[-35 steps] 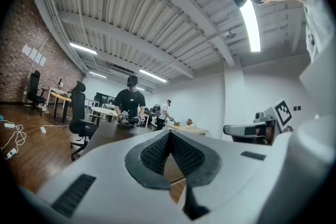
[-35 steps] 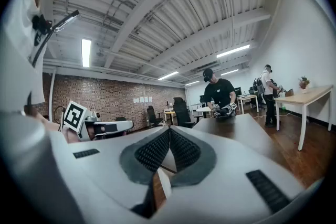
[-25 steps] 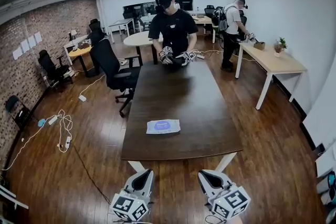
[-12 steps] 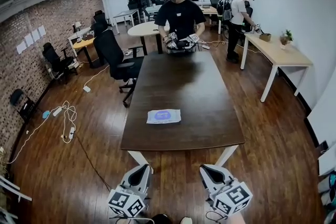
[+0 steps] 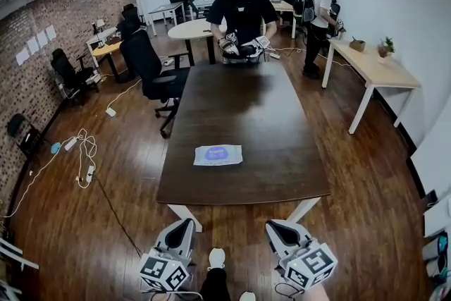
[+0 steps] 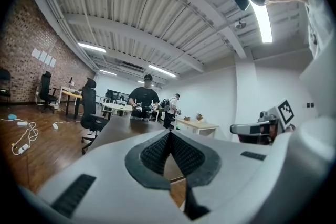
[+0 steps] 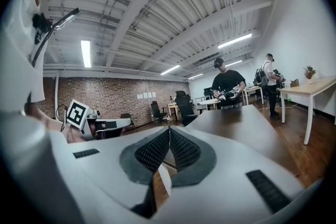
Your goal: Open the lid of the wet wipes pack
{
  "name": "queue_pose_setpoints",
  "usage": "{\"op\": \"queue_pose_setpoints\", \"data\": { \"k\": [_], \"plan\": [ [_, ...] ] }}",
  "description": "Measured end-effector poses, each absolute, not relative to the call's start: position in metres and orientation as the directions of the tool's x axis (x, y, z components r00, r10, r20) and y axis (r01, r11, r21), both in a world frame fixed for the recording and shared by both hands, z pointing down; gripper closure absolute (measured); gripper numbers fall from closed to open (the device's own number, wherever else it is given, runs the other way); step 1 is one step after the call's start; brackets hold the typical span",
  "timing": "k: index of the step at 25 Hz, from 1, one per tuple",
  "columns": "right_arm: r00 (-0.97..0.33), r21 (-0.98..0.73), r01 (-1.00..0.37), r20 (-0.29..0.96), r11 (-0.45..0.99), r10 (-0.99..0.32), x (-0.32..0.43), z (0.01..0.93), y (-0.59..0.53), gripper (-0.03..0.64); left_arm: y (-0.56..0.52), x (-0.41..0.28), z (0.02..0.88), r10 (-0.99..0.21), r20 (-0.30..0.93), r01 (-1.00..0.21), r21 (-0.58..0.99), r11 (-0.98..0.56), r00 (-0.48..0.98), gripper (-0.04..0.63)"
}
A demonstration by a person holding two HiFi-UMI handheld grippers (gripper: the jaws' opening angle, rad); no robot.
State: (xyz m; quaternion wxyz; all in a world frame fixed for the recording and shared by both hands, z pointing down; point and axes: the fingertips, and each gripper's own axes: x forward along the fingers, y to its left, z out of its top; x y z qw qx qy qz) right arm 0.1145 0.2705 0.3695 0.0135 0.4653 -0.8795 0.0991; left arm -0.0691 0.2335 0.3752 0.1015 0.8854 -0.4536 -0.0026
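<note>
— At the left side of the room, the cables (image 5: 81, 158) are lying on the floor and the chair (image 5: 151, 74) is standing by the table. Where are the grippers?

— Off the near end of the table (image 5: 282, 151). The left gripper (image 5: 182, 228) is holding its jaws pressed together with nothing between them, and it's pointing level along the tabletop.

— And the pack?

— The pack (image 5: 218, 155) is lying flat toward the table's near end, a little left of the middle and well apart from both grippers. The lid is looking shut to me, though from here it's showing only as a darker oval on top.

— The right gripper?

— The right gripper (image 5: 276, 230) is sitting the same way, with its jaws closed tight and empty, just off the table's edge.

— What's worrying you?

— Both are closed, so they'll be needing to open before pinching anything. The pack is looking thin and light. If one gripper is prying at the lid while nothing is pinning the body, I'd guess the whole pack is going to lift or skid across that smooth top. The lid's tab is too small to make out, so a pinch may be catching the wrapper instead.
</note>
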Motion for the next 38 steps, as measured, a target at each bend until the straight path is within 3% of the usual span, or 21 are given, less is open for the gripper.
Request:
{"op": "queue_pose_setpoints", "data": {
  "k": [25, 38],
  "plan": [
    [-0.512, -0.099, -0.857, 0.256, 0.505, -0.82, 0.032, 0.416, -0.052, 0.609, -0.087, -0.075, 0.469, -0.606, 0.229, -0.648, 0.267, -0.713, 0.761, 0.595],
    [-0.629, 0.008, -0.669, 0.525, 0.743, -0.573, -0.01, 0.541, -0.141, 0.607, -0.14, -0.068, 0.576, -0.58, 0.435, -0.723, 0.346, -0.598, 0.689, 0.595]
  ]
}}
